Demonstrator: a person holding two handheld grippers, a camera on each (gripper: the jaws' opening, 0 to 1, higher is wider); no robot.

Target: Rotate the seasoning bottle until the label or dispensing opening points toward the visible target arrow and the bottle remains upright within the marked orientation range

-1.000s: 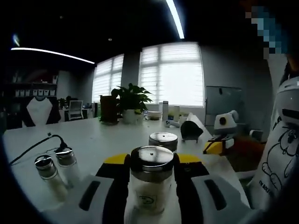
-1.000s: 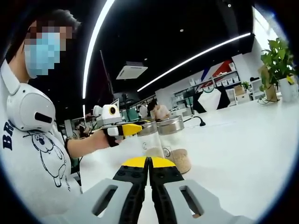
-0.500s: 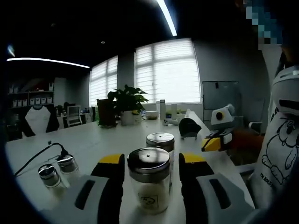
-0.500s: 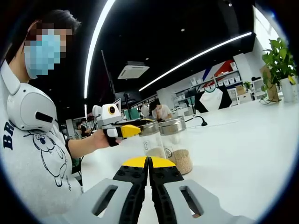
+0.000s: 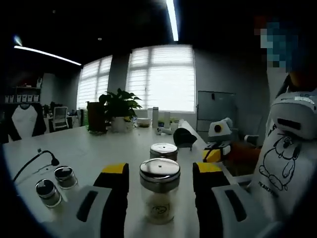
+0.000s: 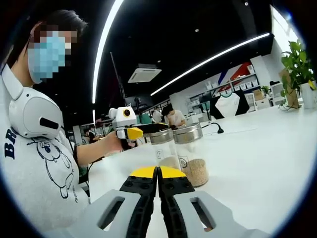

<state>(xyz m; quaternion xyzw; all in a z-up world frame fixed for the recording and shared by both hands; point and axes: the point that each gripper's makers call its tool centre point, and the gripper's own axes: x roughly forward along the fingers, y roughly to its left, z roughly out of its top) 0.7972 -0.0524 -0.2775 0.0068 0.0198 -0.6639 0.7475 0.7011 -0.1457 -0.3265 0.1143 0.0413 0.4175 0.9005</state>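
Released, the labelled seasoning bottle (image 5: 159, 196) stands between wide left tongs (image 5: 160, 177); right tongs (image 6: 158, 174) closed.

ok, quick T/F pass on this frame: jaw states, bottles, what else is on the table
1. The left gripper is clamped on the near bottle. False: its jaws stand open, apart from the bottle on both sides.
2. The right gripper is shut and holds nothing. True.
3. The near bottle lies on its side. False: it stands upright, steel lid on top.
4. A second bottle stands just behind it. True.
5. Two small shakers stand on the table. True.
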